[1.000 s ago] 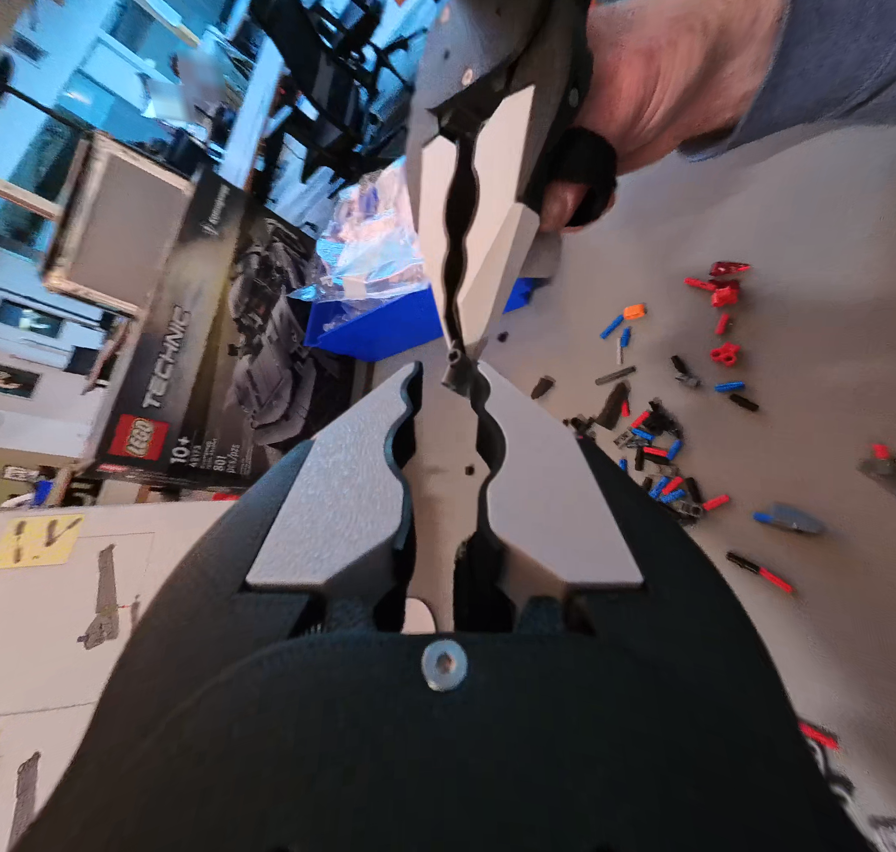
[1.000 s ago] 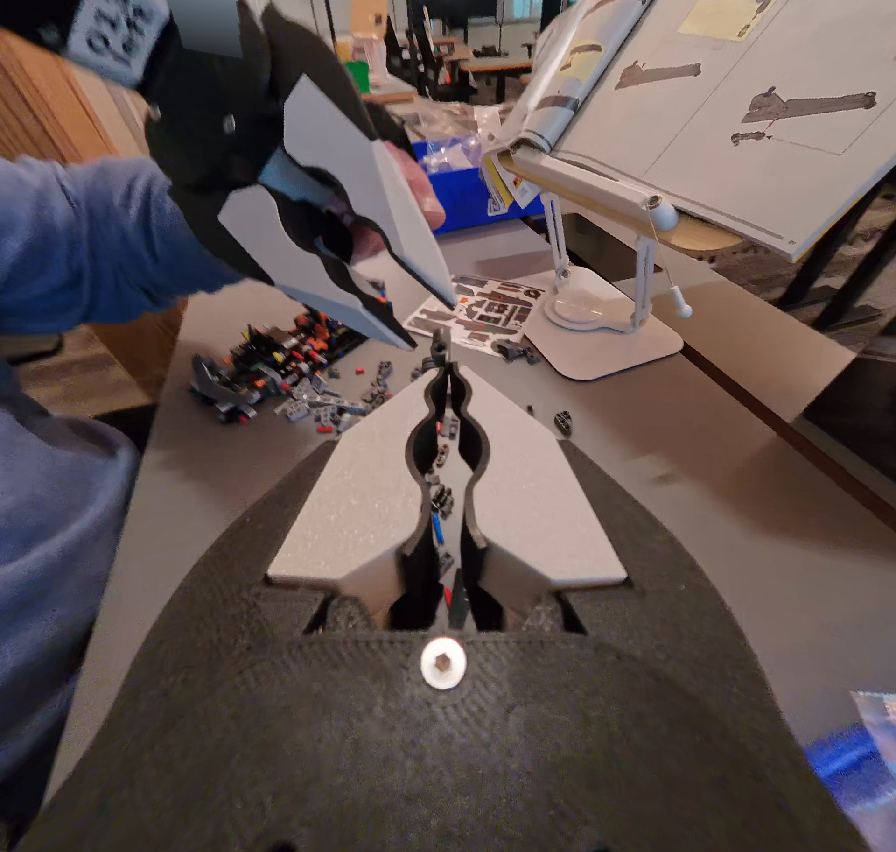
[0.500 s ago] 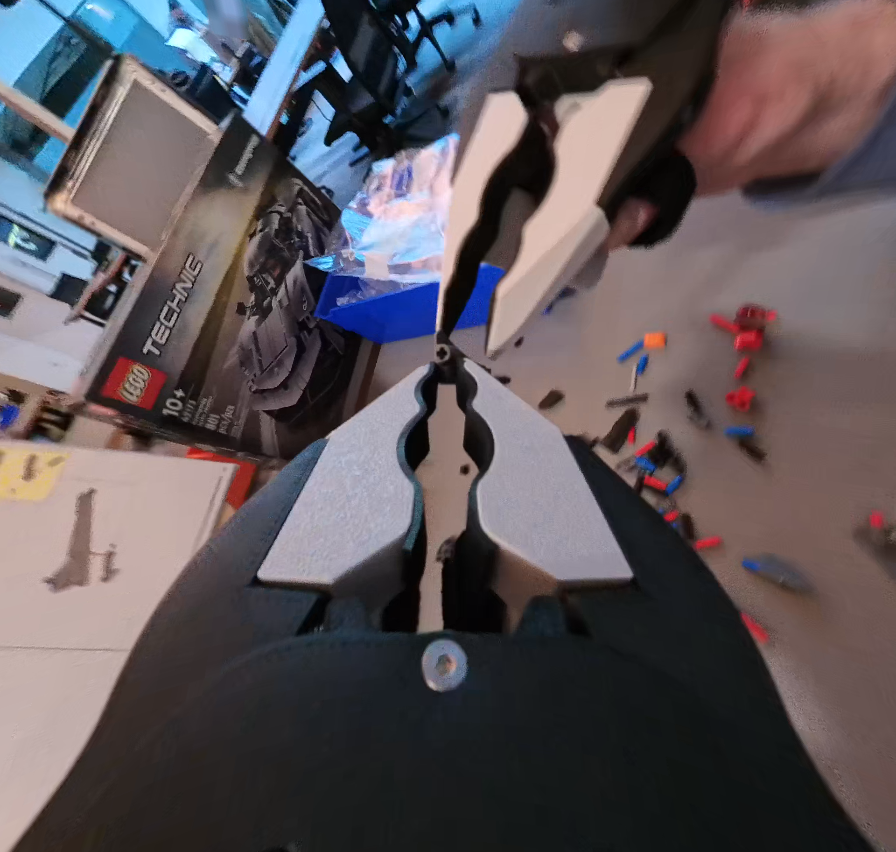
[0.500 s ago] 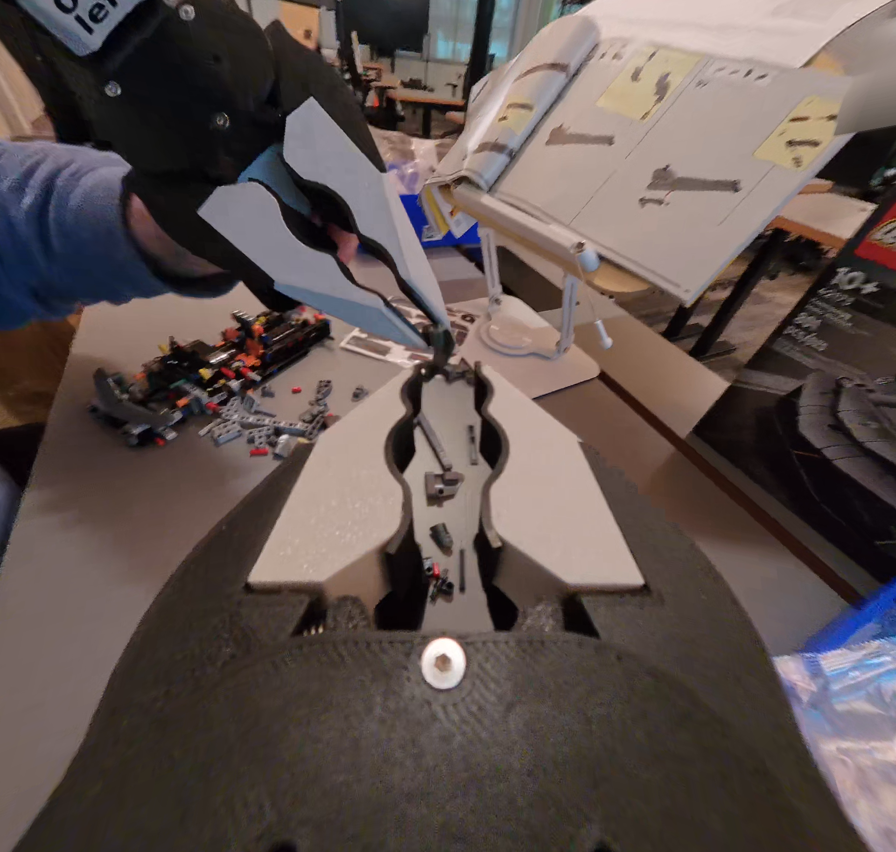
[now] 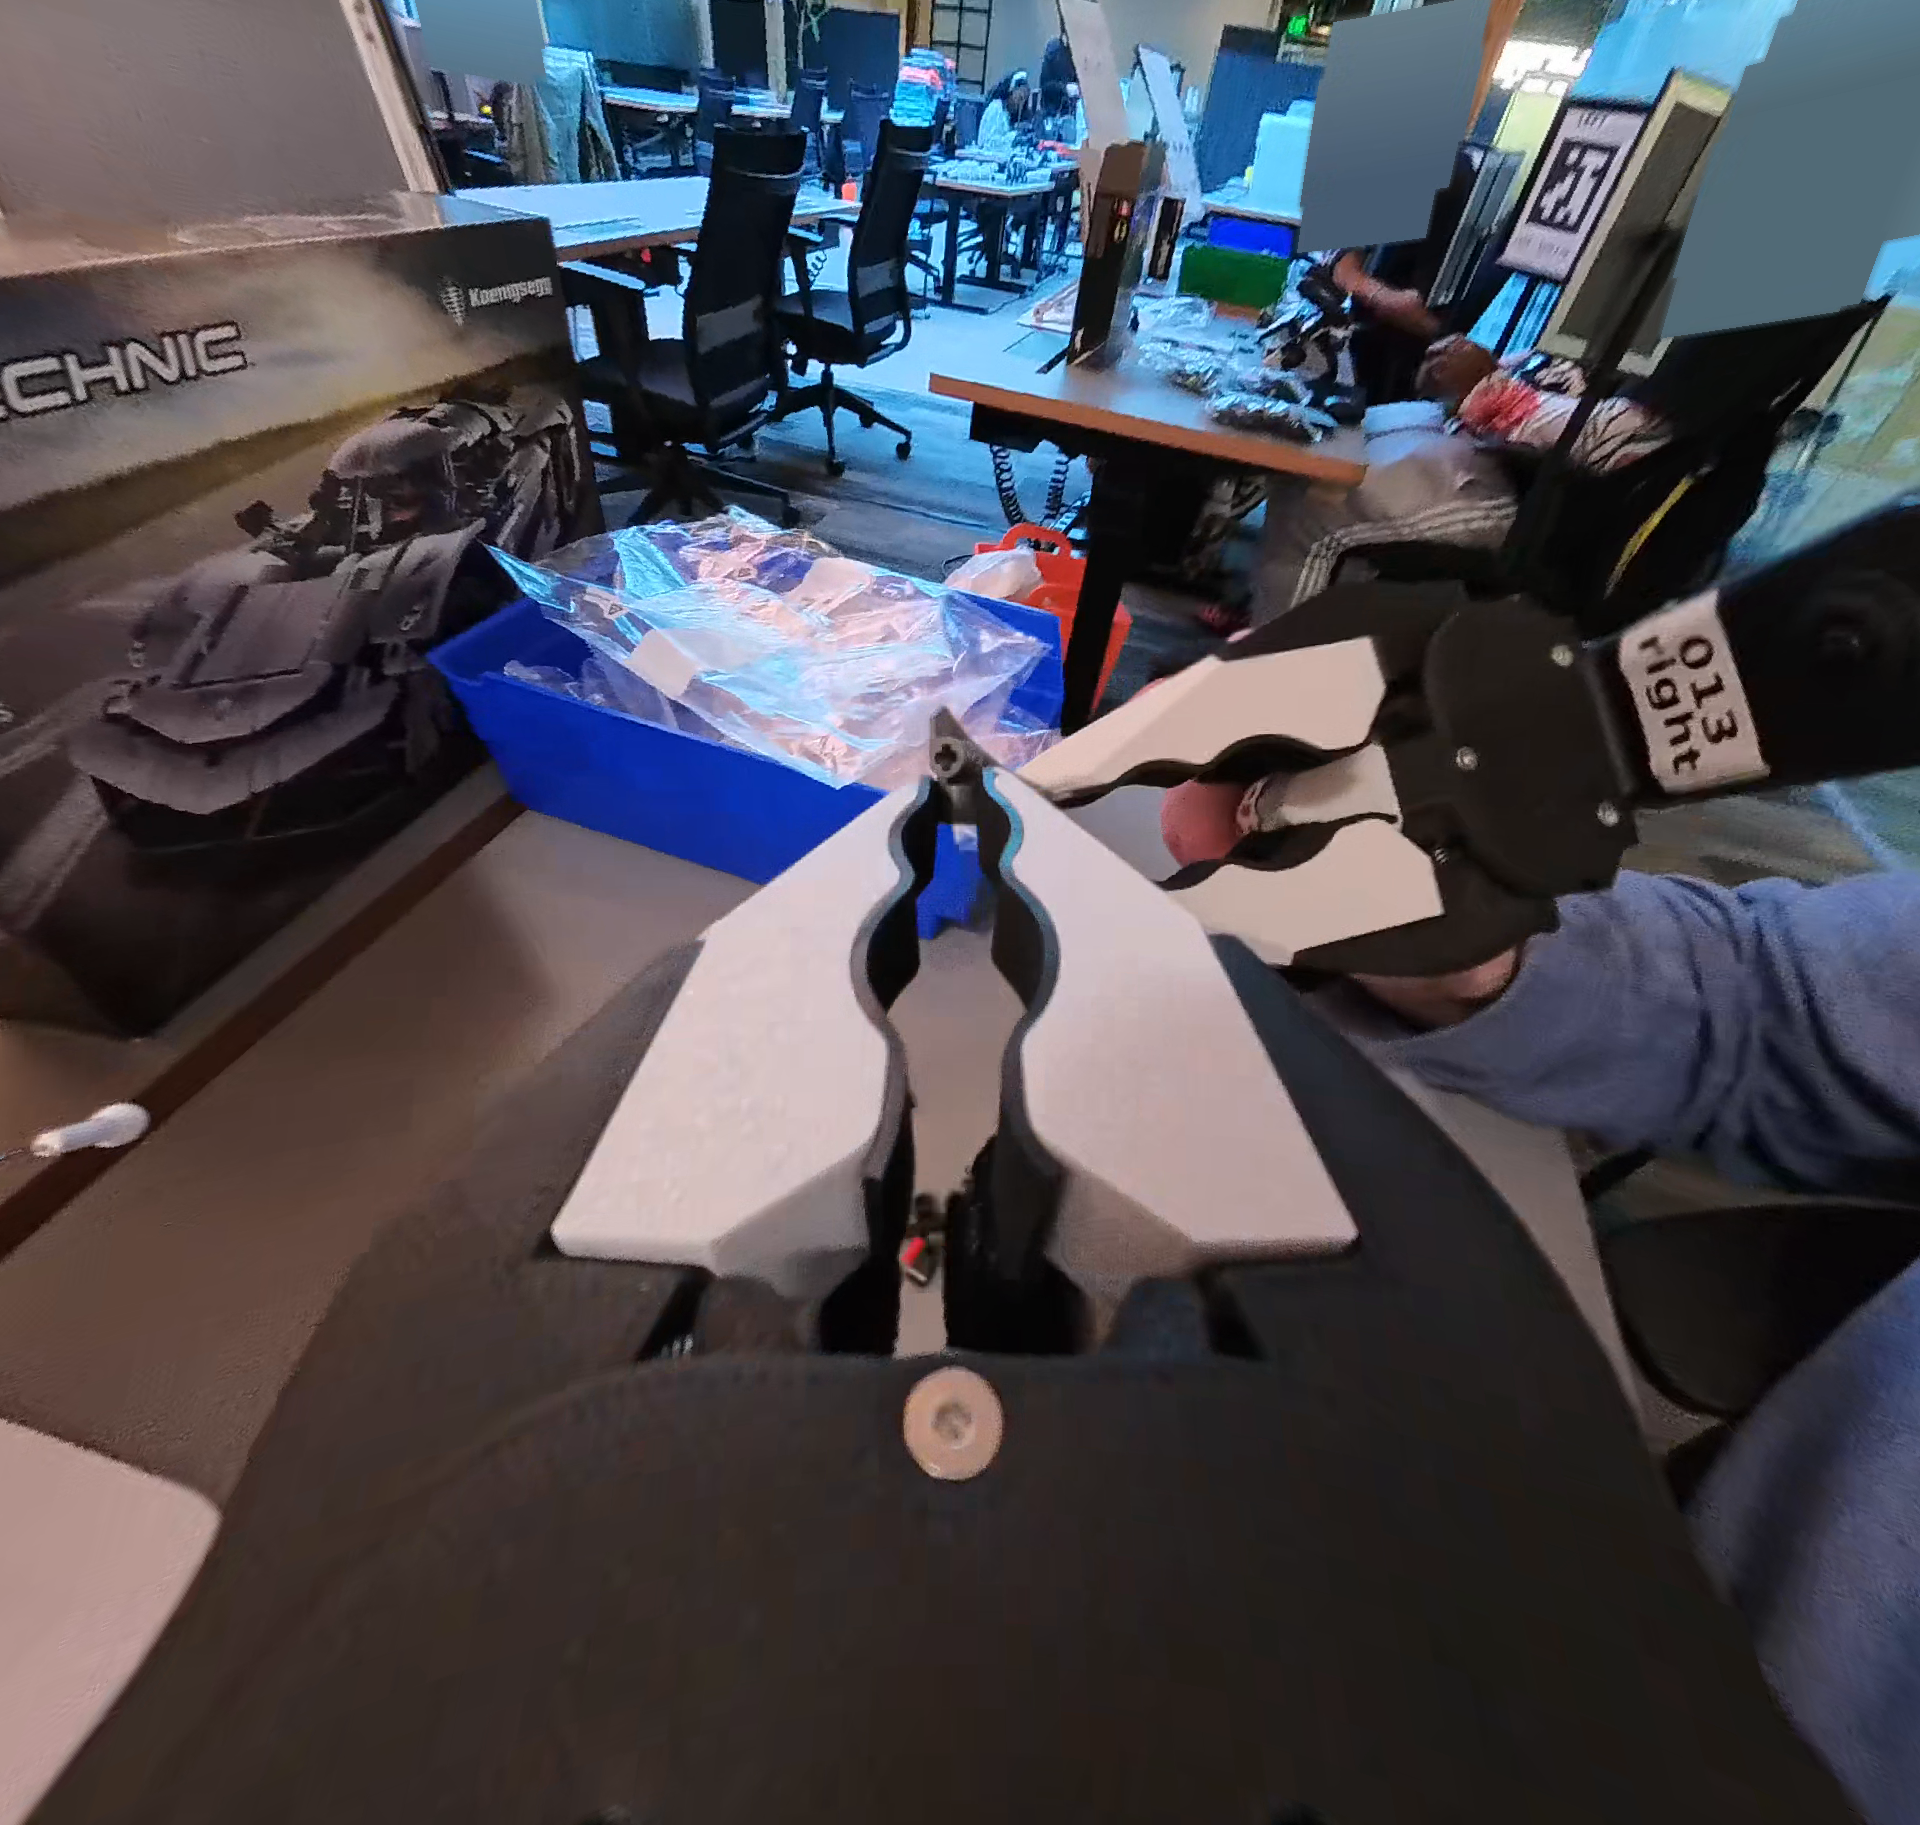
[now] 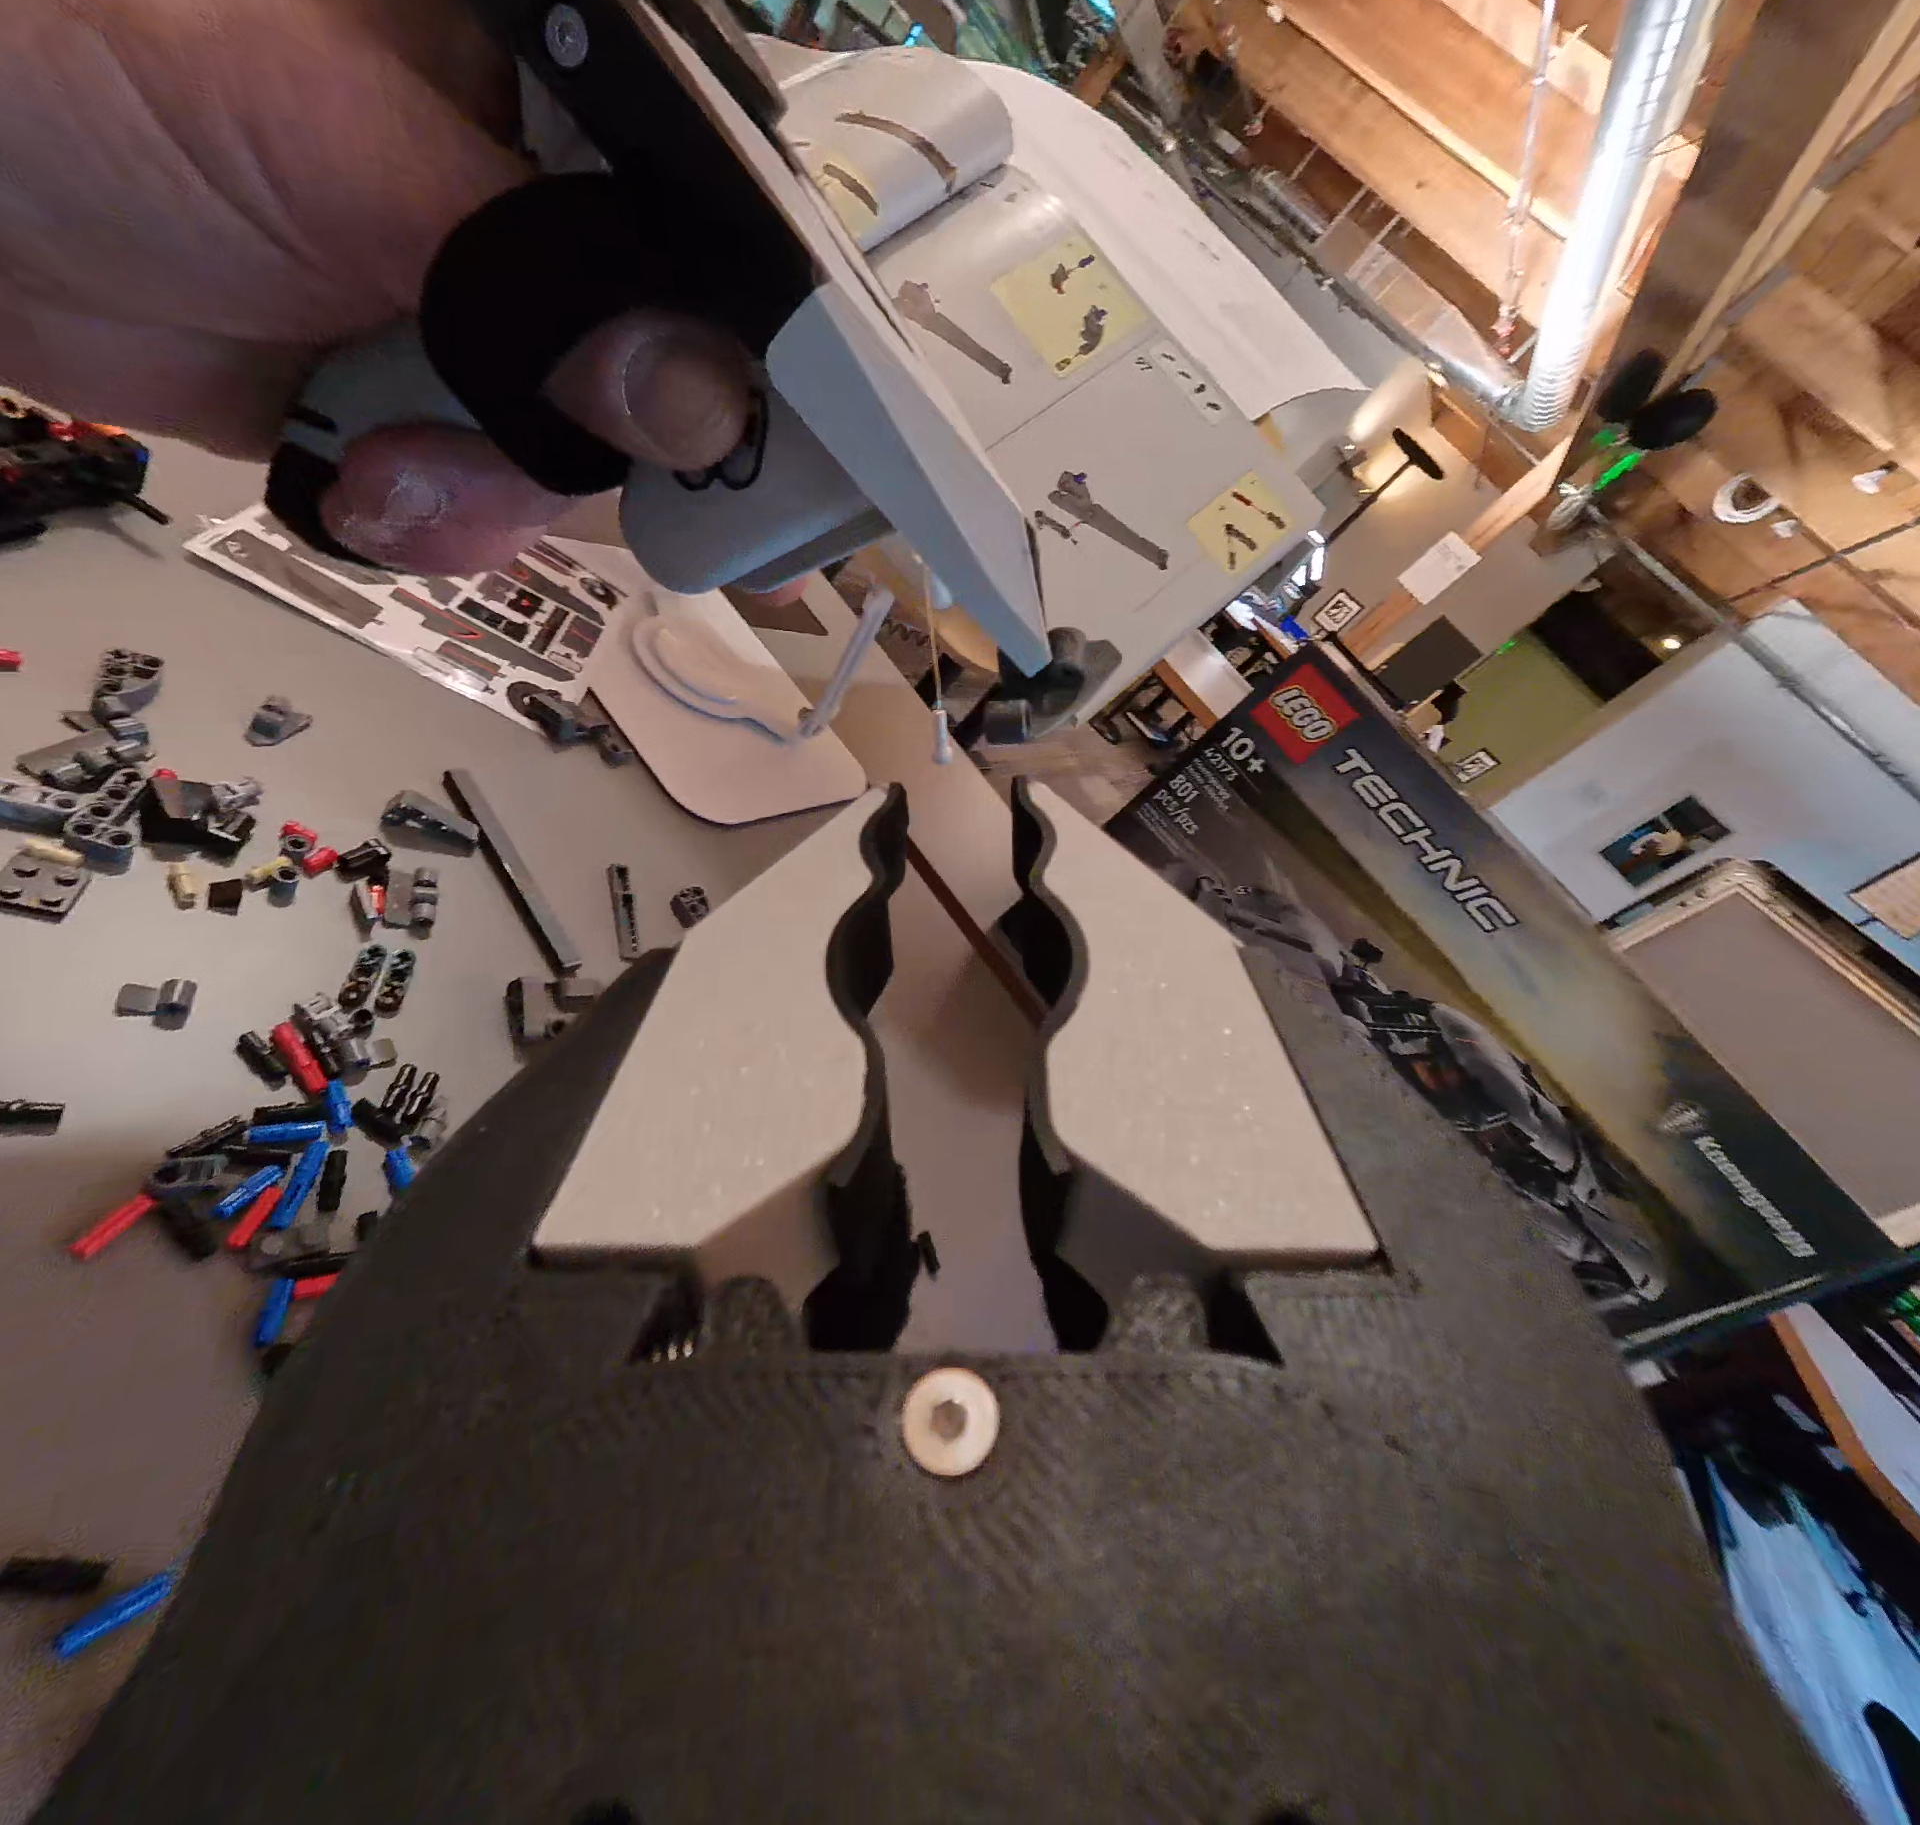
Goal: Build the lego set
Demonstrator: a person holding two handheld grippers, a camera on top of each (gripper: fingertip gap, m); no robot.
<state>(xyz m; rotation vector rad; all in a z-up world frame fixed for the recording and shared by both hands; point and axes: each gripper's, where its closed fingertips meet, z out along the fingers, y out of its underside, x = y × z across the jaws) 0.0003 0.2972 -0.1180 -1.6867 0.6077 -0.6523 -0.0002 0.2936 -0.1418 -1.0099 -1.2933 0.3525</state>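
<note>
My left gripper (image 5: 956, 790) is shut on a small dark grey lego piece (image 5: 951, 752) that sticks out of its tips, held in the air. The right gripper (image 5: 1122, 819) sits just to its right, tips close to the piece but off it. In the right wrist view my right gripper (image 6: 958, 799) is open and empty. The left gripper (image 6: 1023, 632) hangs above it with the grey piece (image 6: 1070, 669) at its tip. Loose red, blue, black and grey lego pieces (image 6: 291, 1100) lie spread on the grey table (image 6: 540, 736).
The lego set box (image 5: 260, 580) stands at the table's far side, also in the right wrist view (image 6: 1455, 944). A blue bin (image 5: 644, 767) holds plastic bags. An instruction booklet (image 6: 1122, 404) rests on a white stand, with a sticker sheet (image 6: 468, 612) beside it. Less than 4 cm separates the two grippers' tips.
The right gripper held the small grey piece. The left gripper closed on it, and the right gripper has opened and let go. Both grippers have swung to new angles.
</note>
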